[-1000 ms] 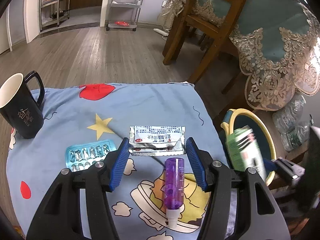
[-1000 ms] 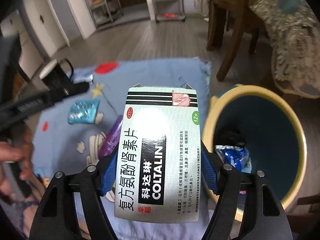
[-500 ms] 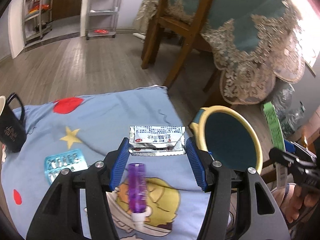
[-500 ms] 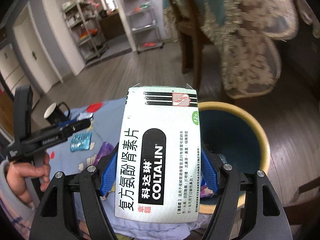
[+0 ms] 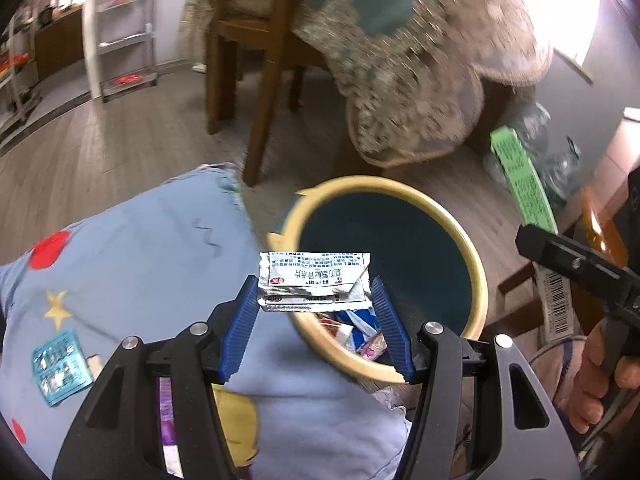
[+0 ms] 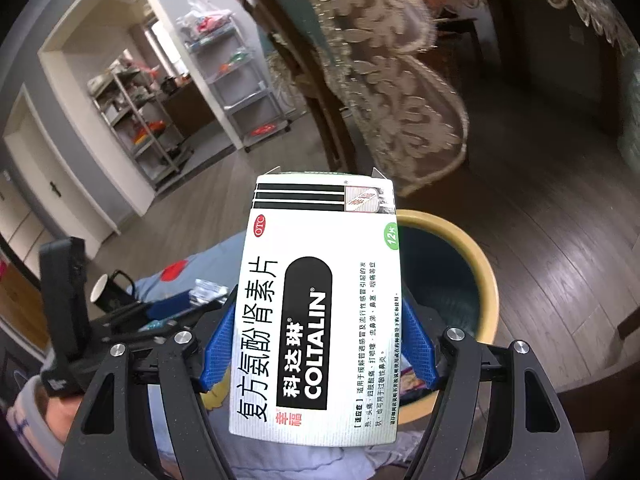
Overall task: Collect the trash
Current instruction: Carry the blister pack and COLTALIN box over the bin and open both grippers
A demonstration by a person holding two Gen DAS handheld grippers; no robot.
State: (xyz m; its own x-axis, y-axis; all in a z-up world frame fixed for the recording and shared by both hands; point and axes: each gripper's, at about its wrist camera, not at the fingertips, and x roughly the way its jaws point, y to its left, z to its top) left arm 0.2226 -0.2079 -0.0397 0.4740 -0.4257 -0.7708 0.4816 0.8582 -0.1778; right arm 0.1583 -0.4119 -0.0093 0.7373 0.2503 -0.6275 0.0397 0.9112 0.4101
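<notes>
My left gripper (image 5: 314,294) is shut on silver medicine sachets (image 5: 314,280) and holds them over the near rim of the yellow-rimmed trash bin (image 5: 476,264), which has wrappers inside. My right gripper (image 6: 320,344) is shut on a white Coltalin medicine box (image 6: 320,312), held above and in front of the bin (image 6: 486,276). The box's green edge (image 5: 520,180) and the right gripper show at the right of the left wrist view.
A blue cartoon cloth (image 5: 140,264) covers the low table, with a blue blister pack (image 5: 60,366) and a purple bottle (image 5: 168,408) on it. A black mug (image 6: 108,292) stands at its far side. A wooden chair (image 5: 256,68) and lace-draped table (image 5: 420,60) stand behind the bin.
My left gripper has carried the sachets right, from over the cloth to over the bin's rim. My right gripper has lifted the box higher and swung further right.
</notes>
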